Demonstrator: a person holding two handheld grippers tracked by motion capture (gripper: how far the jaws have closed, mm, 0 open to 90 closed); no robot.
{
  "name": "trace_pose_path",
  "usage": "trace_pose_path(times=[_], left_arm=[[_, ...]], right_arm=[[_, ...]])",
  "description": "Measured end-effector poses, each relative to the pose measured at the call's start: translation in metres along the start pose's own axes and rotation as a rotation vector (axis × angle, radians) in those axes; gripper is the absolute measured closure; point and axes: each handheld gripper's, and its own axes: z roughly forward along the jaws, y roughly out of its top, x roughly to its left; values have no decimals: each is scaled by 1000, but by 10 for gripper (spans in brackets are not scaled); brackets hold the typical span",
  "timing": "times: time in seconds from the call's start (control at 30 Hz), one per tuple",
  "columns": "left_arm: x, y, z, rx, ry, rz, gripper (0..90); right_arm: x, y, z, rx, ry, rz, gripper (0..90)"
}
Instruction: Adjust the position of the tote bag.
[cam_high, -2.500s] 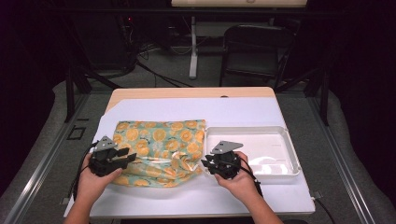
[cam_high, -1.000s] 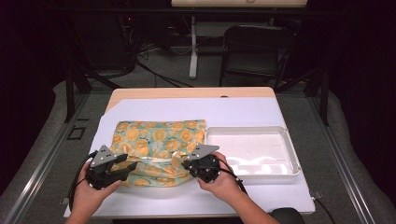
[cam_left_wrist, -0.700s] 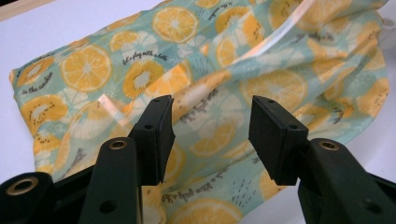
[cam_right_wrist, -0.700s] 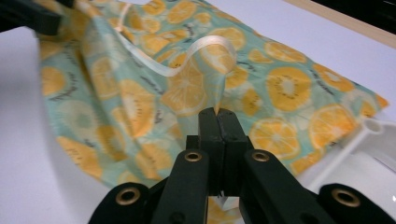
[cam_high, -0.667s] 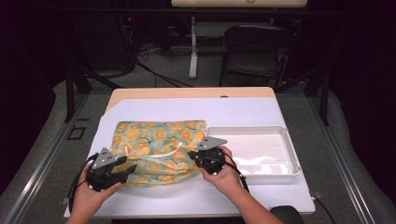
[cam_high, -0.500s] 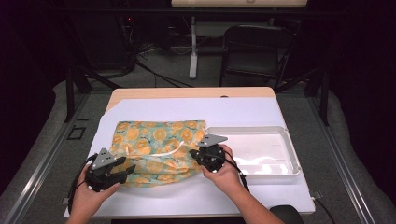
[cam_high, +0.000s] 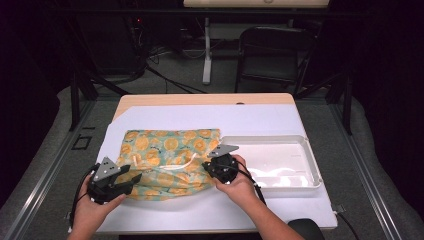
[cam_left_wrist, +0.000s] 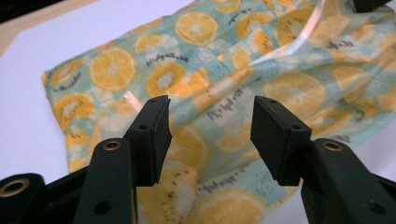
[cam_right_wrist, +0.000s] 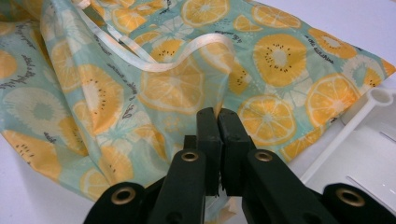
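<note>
Barely started: right gripper (cam_right_wrist: 218, 122) is pinching the bag's (cam_high: 167, 162) edge, left gripper (cam_left_wrist: 210, 135) is hanging spread over it, tray (cam_high: 312, 165) is waiting empty.

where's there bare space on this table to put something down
Free patches: the white sheet behind the fruit-print bag and the tray, up to the wooden table edge; the front strip near the hands; and the tray's own floor. It is crowded at the bag's front edge, where the open left gripper and the shut right gripper work.
</note>
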Motion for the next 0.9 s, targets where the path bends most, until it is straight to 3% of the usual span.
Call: trace_pose_path(times=[0.17, 0.37, 0.57, 0.67, 0.8, 0.9], left_arm=[[2, 10, 9, -16, -19, 62, 455], [3, 12, 22, 5, -60, 71, 448], [1, 8, 33, 62, -32, 93, 466], [-1, 6, 34, 80, -5, 114, 598], [-3, 4, 31, 100, -7, 136, 760], [-4, 5, 29, 104, 1, 148, 813]], right_arm=[[1, -2, 0, 0, -4, 0, 872], [1, -3, 0, 2, -6, 1, 864], [0, -5, -1, 1, -11, 7, 857], [0, -5, -1, -5, -13, 12, 851], [-1, -6, -2, -4, -16, 15, 847], [-1, -6, -2, -7, -21, 18, 845]])
